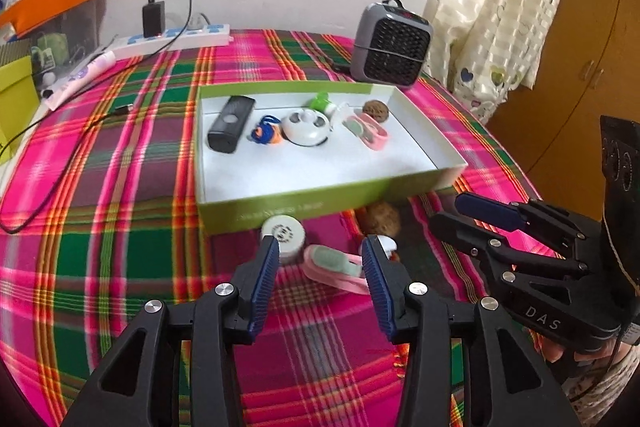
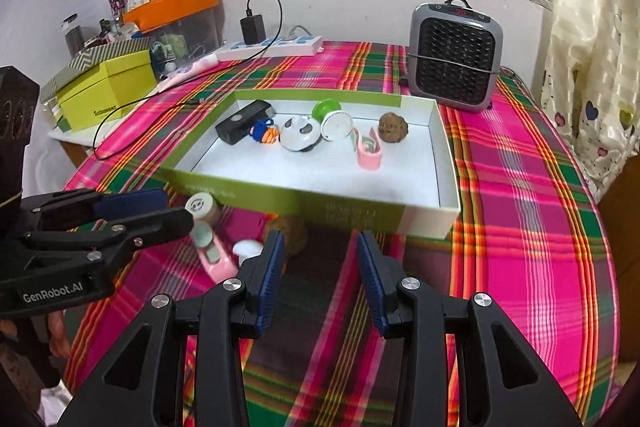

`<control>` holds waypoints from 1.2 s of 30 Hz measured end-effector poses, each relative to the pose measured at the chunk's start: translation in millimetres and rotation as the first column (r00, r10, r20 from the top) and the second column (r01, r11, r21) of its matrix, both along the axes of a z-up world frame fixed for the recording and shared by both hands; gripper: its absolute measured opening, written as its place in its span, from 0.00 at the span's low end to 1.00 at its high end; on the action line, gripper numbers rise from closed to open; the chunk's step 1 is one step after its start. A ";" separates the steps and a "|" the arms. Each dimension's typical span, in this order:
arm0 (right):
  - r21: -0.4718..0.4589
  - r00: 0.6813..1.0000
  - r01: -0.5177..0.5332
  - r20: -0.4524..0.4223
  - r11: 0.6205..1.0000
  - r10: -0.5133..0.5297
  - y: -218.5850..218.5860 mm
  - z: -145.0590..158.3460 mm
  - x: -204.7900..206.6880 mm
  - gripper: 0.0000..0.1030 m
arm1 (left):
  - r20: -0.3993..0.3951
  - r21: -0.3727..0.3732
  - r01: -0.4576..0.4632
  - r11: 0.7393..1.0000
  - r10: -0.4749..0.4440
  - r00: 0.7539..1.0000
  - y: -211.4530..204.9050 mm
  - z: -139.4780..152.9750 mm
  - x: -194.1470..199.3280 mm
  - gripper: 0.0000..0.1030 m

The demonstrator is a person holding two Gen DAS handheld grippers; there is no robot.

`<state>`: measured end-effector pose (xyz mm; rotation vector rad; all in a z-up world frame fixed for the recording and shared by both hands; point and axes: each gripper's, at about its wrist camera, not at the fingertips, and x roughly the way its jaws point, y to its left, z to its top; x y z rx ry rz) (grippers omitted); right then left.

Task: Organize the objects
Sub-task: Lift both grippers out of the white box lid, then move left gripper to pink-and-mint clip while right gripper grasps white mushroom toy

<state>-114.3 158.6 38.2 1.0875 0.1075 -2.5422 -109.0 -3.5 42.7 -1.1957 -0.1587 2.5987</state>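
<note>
Both claws stand apart and empty low in their frames: the left claw [image 1: 320,259] frames a pink clip [image 1: 338,267] on the plaid table [image 1: 120,267], the right claw [image 2: 320,255] bare cloth. Mid-frame, a green tray [image 1: 280,209] holds six small items, while a white jar [image 1: 283,235] and brown ball [image 1: 380,219] lie just before it.

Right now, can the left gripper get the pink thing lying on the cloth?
Probably yes. The left gripper is open and empty, and the pink clip lies on the plaid cloth just ahead between its fingers. Only the white jar stands close beside it, and the green box is behind.
</note>
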 end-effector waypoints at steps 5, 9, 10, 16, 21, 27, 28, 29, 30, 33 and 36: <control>-0.014 1.000 0.004 0.007 1.000 -0.004 3.9 -3.9 8.6 0.38 | 0.032 0.011 -0.012 1.000 0.012 0.999 6.2 -7.0 0.3 0.41; -0.018 1.000 0.001 0.008 1.000 0.000 5.8 -5.3 12.6 0.38 | 0.042 0.013 -0.011 1.000 0.011 0.999 11.6 -10.7 1.3 0.41; -0.021 1.000 0.000 0.008 1.000 0.000 6.5 -5.5 13.4 0.38 | 0.040 0.015 -0.012 1.000 0.011 0.999 12.8 -11.2 1.6 0.41; -0.027 1.000 0.003 0.009 1.000 -0.003 10.7 -6.9 16.7 0.38 | 0.053 0.003 -0.018 1.000 0.018 0.998 18.1 -14.5 0.0 0.41; -0.034 1.000 0.010 0.019 0.999 -0.009 14.3 -10.2 17.0 0.38 | 0.077 -0.004 -0.017 1.000 0.018 0.997 21.5 -21.7 -5.0 0.41; -0.036 1.000 0.004 0.022 0.999 -0.003 13.8 -10.6 16.4 0.38 | 0.089 -0.026 -0.028 0.999 0.030 0.996 19.4 -24.8 -4.1 0.41; -0.035 1.000 0.002 0.023 0.999 -0.002 13.5 -10.7 16.3 0.38 | 0.089 -0.025 -0.034 0.999 0.036 0.995 17.6 -25.1 -3.3 0.41; -0.035 1.000 0.001 0.023 0.999 0.000 13.0 -10.8 16.2 0.38 | 0.089 -0.023 -0.045 0.999 0.047 0.995 14.6 -24.6 -1.7 0.41; -0.035 1.000 -0.001 0.023 0.999 0.002 12.6 -10.9 16.4 0.38 | 0.087 -0.021 -0.049 0.999 0.051 0.995 12.6 -24.3 -0.3 0.41; -0.036 1.000 -0.007 0.026 0.999 0.008 10.7 -11.3 15.9 0.38 | 0.089 -0.035 -0.060 0.998 0.063 0.994 7.2 -24.8 3.1 0.41; -0.034 0.999 -0.018 0.027 0.999 0.019 6.2 -12.0 16.8 0.38 | 0.088 -0.037 -0.079 0.996 0.082 0.993 -1.2 -24.8 6.2 0.41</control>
